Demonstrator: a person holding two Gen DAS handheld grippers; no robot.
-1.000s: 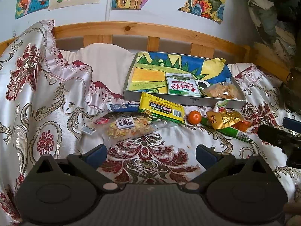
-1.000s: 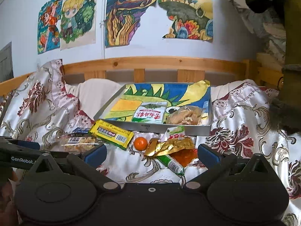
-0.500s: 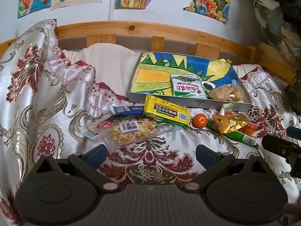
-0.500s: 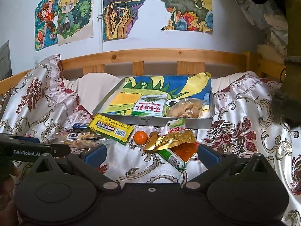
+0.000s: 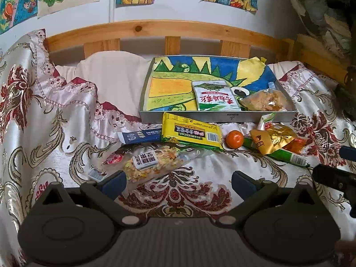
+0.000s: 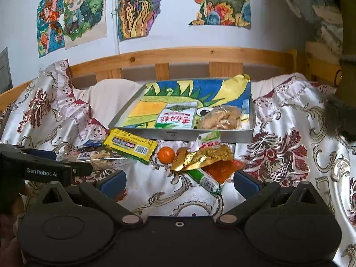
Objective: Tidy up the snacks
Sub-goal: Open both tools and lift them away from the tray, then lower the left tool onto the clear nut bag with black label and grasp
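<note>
Left gripper (image 5: 179, 181): jaws spread, empty, nearer the clear snack bag (image 5: 153, 163) than before | right gripper (image 6: 179, 180): jaws spread, empty | blue packet (image 5: 142, 136): clear in left view only.

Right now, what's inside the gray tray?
The tray holds a green-and-white snack packet and a clear bag of brownish snacks, on a colorful drawing. Anything beneath them is hidden.

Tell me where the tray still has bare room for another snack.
The tray's left half is bare, bordered by its left wall and the green-and-white packet. The right side is crowded: that packet and the clear bag fill it. The yellow packet leans against the front wall.
</note>
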